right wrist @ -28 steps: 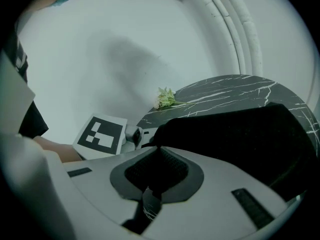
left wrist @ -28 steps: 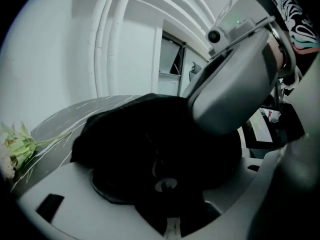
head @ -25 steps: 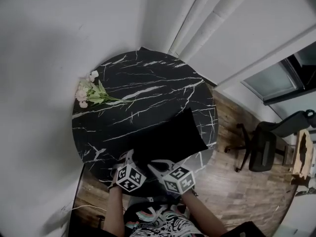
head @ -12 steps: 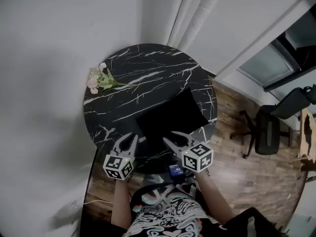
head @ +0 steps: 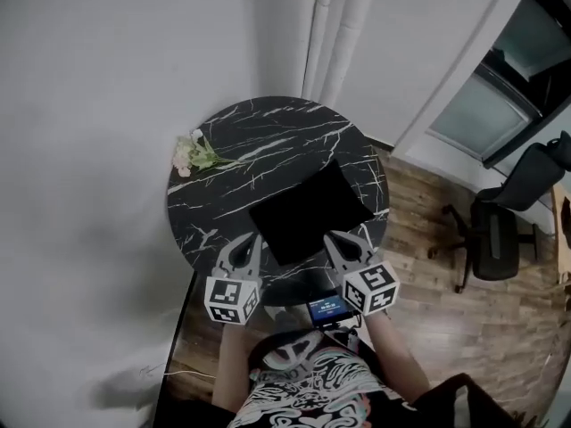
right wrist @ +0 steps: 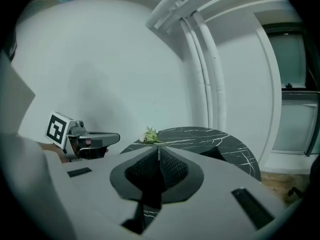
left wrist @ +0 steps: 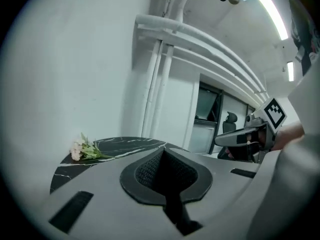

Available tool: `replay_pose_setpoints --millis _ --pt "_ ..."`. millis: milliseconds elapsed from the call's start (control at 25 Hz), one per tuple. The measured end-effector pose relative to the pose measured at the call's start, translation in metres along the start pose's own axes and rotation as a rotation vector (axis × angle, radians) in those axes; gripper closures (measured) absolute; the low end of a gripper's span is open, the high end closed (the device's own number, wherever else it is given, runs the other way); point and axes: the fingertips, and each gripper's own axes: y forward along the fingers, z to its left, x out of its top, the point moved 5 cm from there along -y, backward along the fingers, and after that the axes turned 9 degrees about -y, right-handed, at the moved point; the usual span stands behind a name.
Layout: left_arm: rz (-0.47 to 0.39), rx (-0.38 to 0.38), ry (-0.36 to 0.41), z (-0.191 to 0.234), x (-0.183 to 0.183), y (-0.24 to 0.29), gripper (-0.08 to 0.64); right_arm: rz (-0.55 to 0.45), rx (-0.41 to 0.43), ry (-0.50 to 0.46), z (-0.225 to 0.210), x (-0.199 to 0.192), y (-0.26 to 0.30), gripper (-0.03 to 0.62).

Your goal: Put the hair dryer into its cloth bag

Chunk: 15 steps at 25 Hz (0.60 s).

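- Two hand-held grippers hover over the near rim of a round black marble-patterned table (head: 268, 132), both clear of its top.
- Left gripper (head: 253, 237): jaws fully together, nothing between them.
- Right gripper (head: 334, 237): jaws closing, tips meeting, nothing between them.
- Flat black rectangular cloth bag (head: 308, 210): lies on the table's near right part, one corner reaching the right rim, just beyond both gripper tips and untouched.
- Small sprig of pale flowers with green leaves (head: 192, 152): rests at the table's left rim, well apart from the bag.
- Dark office chair (head: 495, 230): stands on the wooden floor to the right of the table.
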Motion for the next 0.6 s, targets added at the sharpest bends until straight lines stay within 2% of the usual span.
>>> replay_pose_setpoints --millis 80,200,240,400,520,600 --pt "0.032 0.016 0.035 -0.013 -0.002 -0.011 0.546 -0.035 0.003 -0.012 0.003 0.003 -0.013 0.566" --pt "0.136 0.094 0.173 -0.036 -0.018 -0.03 0.546 -0.077 0.021 -0.049 0.011 0.004 -0.035 0.568" --pt "0.152 0.119 0.189 -0.043 -0.022 -0.036 0.546 -0.082 0.031 -0.056 0.014 0.001 -0.042 0.568" --pt "0.111 0.211 0.151 -0.068 -0.029 -0.061 0.546 -0.083 0.059 -0.067 0.024 -0.01 -0.067 0.568" --pt "0.088 0.346 0.177 -0.073 -0.03 -0.083 0.546 -0.11 0.072 -0.101 0.033 -0.004 -0.082 0.569" --pt "0.059 0.398 0.166 -0.078 -0.03 -0.098 0.546 -0.134 0.079 -0.133 0.038 0.0 -0.092 0.569"
